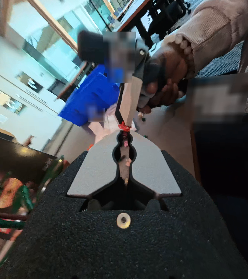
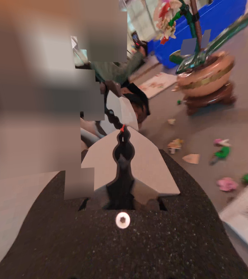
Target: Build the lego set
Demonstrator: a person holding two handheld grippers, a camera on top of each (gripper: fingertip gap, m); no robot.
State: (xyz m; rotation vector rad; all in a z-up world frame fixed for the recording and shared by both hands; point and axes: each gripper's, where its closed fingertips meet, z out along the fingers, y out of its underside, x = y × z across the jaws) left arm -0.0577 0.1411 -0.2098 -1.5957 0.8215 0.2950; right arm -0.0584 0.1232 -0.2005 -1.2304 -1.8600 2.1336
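The left gripper point(image 1: 124, 132) is clenched at its tips on a small dark-red stud piece point(image 1: 124, 134). Meeting it tip to tip, the right gripper point(image 1: 124, 126) pinches a red flower piece point(image 1: 123, 126) against it above the table point(image 1: 165, 135). To seat these 2 parts well, keep both axes aligned and press straight, without twisting. The potted lego plant point(image 2: 206, 78) stands well apart, loose petals point(image 2: 227, 183) near it.

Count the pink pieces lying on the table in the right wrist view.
2. A pink flower lies near the right edge; a pink bit sits farther back, joined to a green part. The right gripper may hide others.
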